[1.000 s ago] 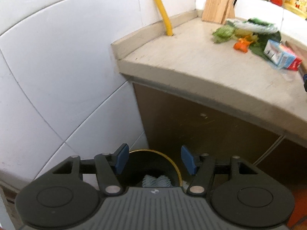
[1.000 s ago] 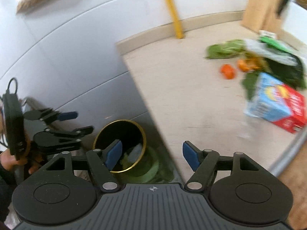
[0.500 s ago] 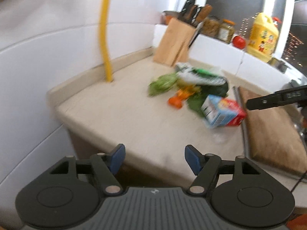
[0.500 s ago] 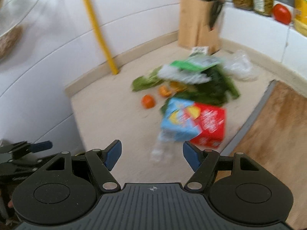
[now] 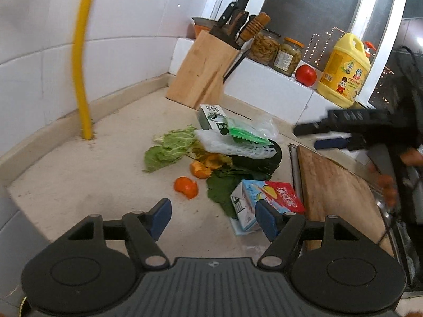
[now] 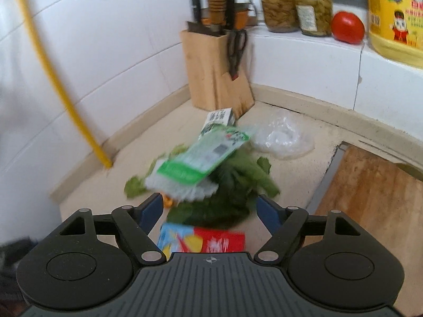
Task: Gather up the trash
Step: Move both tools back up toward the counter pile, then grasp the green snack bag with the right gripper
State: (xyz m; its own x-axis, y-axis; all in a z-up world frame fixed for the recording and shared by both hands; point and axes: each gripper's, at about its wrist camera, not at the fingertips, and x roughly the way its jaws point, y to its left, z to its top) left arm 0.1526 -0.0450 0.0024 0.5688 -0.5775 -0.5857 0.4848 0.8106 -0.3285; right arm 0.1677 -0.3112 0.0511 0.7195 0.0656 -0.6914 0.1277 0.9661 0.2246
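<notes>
A heap of trash lies on the beige counter (image 5: 100, 174): orange peel (image 5: 186, 187), a lettuce leaf (image 5: 169, 150), dark green leaves (image 5: 224, 187), a white foam net under a green packet (image 5: 238, 142), a small green-and-white carton (image 5: 211, 116) and a blue-and-red carton (image 5: 260, 200). My left gripper (image 5: 212, 216) is open above the counter, just short of the peel and the blue-and-red carton, holding nothing. My right gripper (image 6: 208, 208) hovers over the same heap; its jaws are opening with nothing between them. The green packet (image 6: 203, 155) and blue-and-red carton (image 6: 203, 240) lie under it.
A knife block (image 5: 203, 76) stands in the corner beside a yellow pipe (image 5: 82, 66). Jars (image 5: 286, 55), a tomato (image 5: 306, 75) and a yellow bottle (image 5: 343, 71) sit on the sill. A wooden cutting board (image 5: 338, 192) lies right of the heap. A clear plastic bag (image 6: 283, 137) lies behind it.
Both grippers have risen from the bin beside the counter and swung over the counter towards the trash heap. The bin has left both views. The jaws stand a little wider.
</notes>
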